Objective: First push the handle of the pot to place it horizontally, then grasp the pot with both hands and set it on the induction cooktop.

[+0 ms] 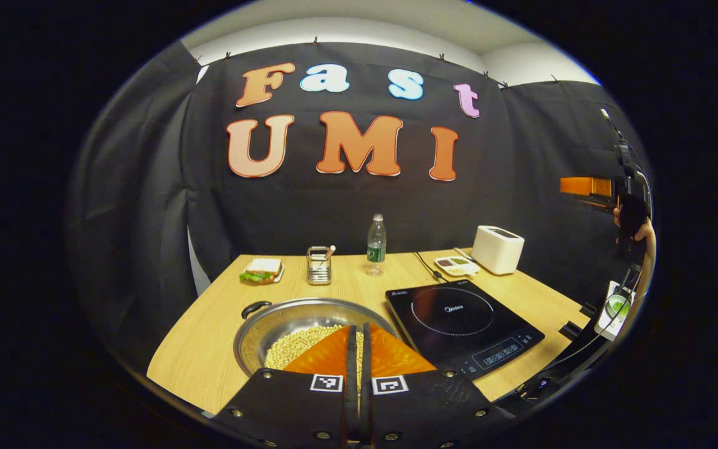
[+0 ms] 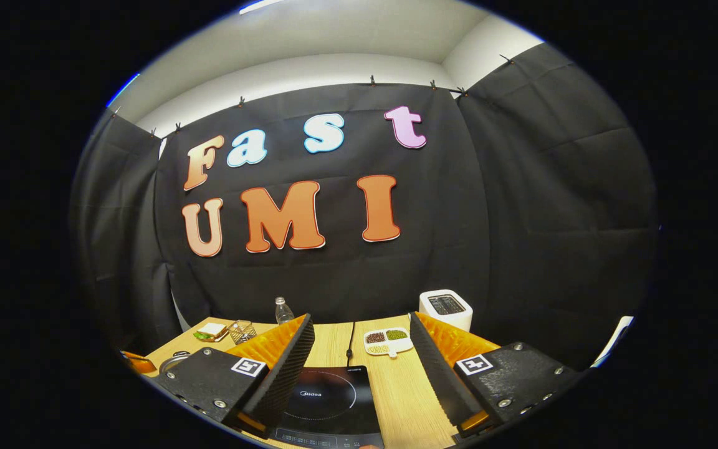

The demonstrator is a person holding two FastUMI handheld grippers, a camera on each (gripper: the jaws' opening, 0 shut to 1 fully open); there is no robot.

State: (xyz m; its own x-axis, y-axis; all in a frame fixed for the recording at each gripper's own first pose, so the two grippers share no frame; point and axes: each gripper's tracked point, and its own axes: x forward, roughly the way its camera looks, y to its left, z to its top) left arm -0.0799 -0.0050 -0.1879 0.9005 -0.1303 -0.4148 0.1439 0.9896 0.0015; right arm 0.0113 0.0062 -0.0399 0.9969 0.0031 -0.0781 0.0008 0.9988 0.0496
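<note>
Left claw (image 1: 358, 349): fingers pressed together, gripping nothing, hovering over the near rim of the pot (image 1: 284, 315). Pot: steel, shallow, holds pale beans, 1 dark loop handle (image 1: 255, 307) at its far left; near side hidden by the claw. Right claw (image 2: 359, 368): spread wide above the induction cooktop (image 2: 334, 399). Pot sits left of the cooktop on the wooden desk (image 1: 359, 284). Toaster (image 2: 445, 308) at the desk's far right.

My left view looks over the pot (image 1: 300, 330); my right sits above the cooktop (image 2: 328, 402). Both face the back wall and share the worktop (image 1: 359, 288).
</note>
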